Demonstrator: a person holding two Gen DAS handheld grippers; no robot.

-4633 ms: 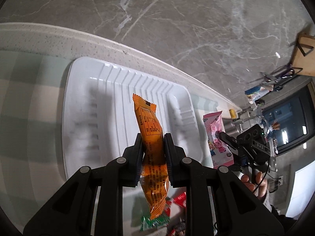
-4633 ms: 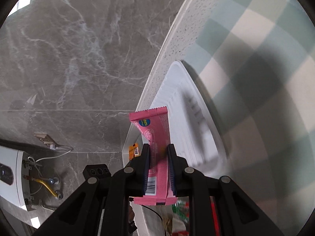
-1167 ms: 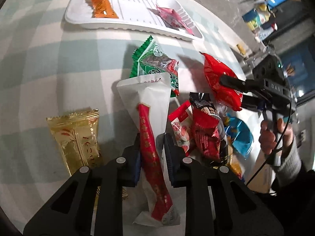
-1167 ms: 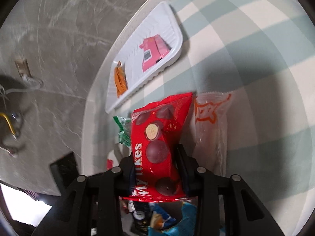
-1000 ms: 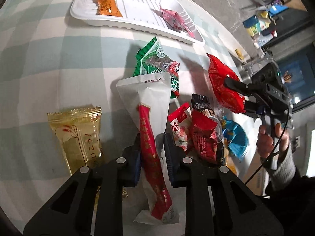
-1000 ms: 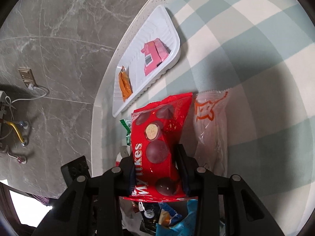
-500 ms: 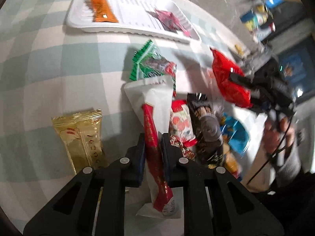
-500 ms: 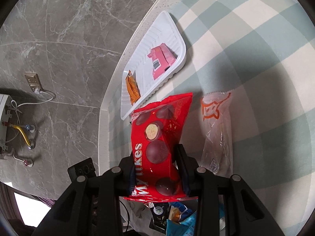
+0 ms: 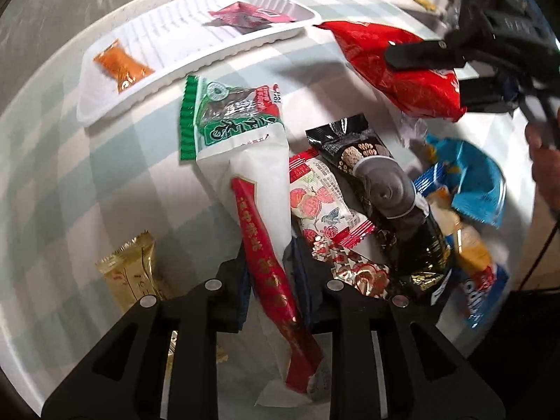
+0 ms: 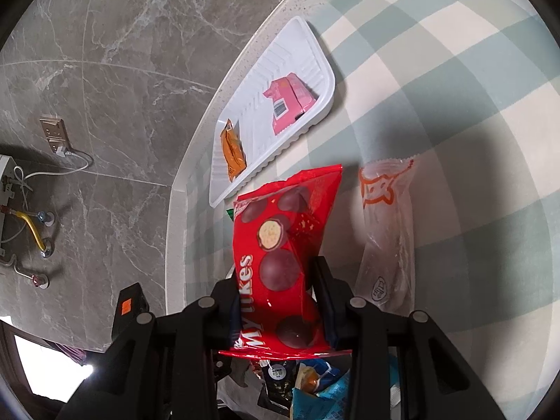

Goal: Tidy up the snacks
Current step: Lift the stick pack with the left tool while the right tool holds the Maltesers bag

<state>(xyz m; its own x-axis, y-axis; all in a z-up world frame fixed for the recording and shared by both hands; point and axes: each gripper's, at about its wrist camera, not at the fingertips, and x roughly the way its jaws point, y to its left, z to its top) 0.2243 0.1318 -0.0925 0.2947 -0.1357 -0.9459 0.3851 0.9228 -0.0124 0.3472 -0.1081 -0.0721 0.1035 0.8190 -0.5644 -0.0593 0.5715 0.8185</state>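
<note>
My left gripper (image 9: 271,273) is shut on a white packet with a red stripe (image 9: 252,189), held above the snack pile. My right gripper (image 10: 276,290) is shut on a red chocolate-ball bag (image 10: 283,245), lifted over the checked tablecloth; it also shows in the left wrist view (image 9: 395,66). The white ribbed tray (image 9: 196,59) lies at the table's far edge and holds an orange packet (image 9: 122,68) and a pink packet (image 9: 245,17). The right wrist view shows the tray (image 10: 315,35) with the orange packet (image 10: 233,150) and the pink packet (image 10: 288,99).
A green packet (image 9: 224,112), a gold packet (image 9: 134,276), a strawberry bar (image 9: 322,206), a black cookie pack (image 9: 381,210) and blue packs (image 9: 469,182) lie on the cloth. A clear wrapper with orange print (image 10: 388,224) lies right of my right gripper. Marble wall behind.
My left gripper has swung with the white packet, so the tray now sits upper left. My right gripper has risen a little with the red bag. Both stay shut.
</note>
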